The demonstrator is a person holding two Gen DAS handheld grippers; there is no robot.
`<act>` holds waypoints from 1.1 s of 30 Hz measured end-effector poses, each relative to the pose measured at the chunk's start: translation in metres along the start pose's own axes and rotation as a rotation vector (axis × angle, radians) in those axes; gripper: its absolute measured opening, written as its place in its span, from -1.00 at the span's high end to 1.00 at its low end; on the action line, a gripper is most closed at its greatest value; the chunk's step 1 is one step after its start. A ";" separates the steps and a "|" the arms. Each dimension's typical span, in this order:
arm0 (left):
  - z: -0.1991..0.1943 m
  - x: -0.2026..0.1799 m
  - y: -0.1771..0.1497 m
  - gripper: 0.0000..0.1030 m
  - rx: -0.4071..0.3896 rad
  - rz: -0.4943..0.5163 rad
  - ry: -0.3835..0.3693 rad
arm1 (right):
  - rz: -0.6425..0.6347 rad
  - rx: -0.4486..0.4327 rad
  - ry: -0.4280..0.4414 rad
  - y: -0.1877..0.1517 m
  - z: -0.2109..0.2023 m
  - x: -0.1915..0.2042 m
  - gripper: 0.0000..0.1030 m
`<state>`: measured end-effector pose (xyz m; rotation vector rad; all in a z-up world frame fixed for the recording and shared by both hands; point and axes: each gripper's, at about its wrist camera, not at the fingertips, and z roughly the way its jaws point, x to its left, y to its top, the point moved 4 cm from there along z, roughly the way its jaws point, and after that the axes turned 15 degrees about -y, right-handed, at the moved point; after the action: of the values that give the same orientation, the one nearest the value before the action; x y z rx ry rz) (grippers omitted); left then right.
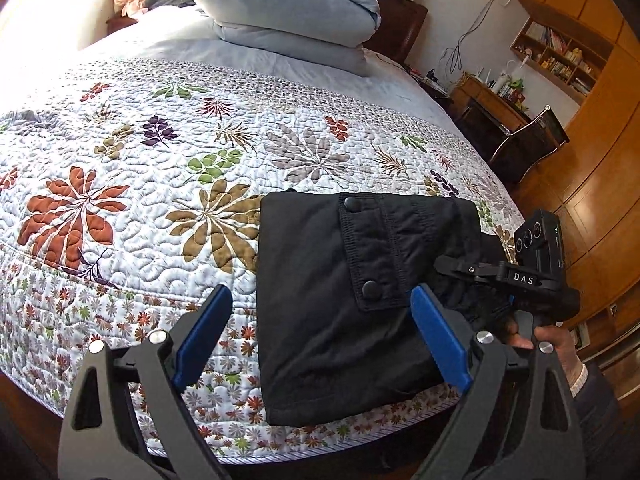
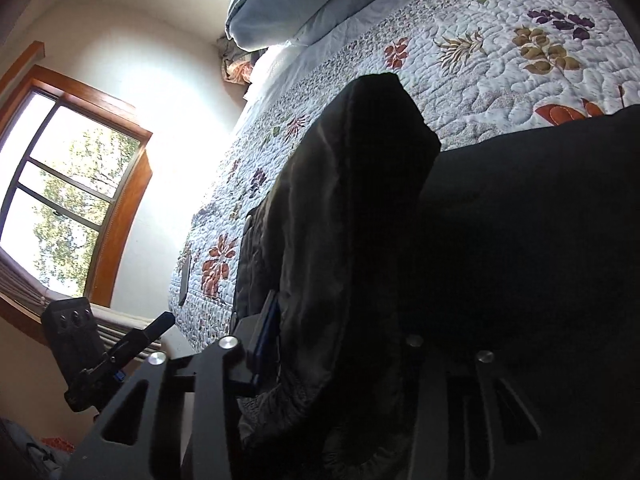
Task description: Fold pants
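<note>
Black pants [image 1: 320, 300] lie folded in a block on the near right corner of the floral quilt [image 1: 140, 168], a snap-button pocket flap facing up. My left gripper [image 1: 322, 336] hovers just above their near half, open, its blue pads [image 1: 204, 332] standing wide on either side and touching no cloth. My right gripper [image 1: 472, 270] reaches in from the right, held by a hand [image 1: 560, 344], its tips buried in the pants' right edge. In the right wrist view the pants [image 2: 360, 220] bunch up thickly between the fingers of the right gripper [image 2: 340, 344]; one blue pad [image 2: 268, 320] presses the cloth, the other is hidden.
A folded grey-blue duvet [image 1: 288, 12] is stacked at the head of the bed. The bed's front edge [image 1: 320, 454] runs just under my grippers. A desk and chair [image 1: 520, 136] and wooden cupboards [image 1: 600, 200] stand to the right. A window [image 2: 60, 208] is on the wall beyond the bed.
</note>
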<state>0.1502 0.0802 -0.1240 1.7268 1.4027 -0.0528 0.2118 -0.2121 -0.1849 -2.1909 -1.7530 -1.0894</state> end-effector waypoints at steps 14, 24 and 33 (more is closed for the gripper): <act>0.017 0.025 -0.008 -0.77 0.054 -0.083 0.032 | -0.090 -0.090 0.057 0.003 -0.056 0.034 0.59; 0.027 0.009 -0.010 -0.77 0.088 -0.062 0.019 | -0.071 -0.187 0.059 0.010 -0.125 0.014 0.60; 0.050 -0.022 -0.010 -0.77 0.132 0.000 -0.005 | 0.004 -0.240 -0.009 0.012 -0.170 -0.043 0.60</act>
<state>0.1577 0.0313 -0.1488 1.8337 1.4226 -0.1525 0.1437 -0.3373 -0.0825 -2.3334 -1.6992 -1.3551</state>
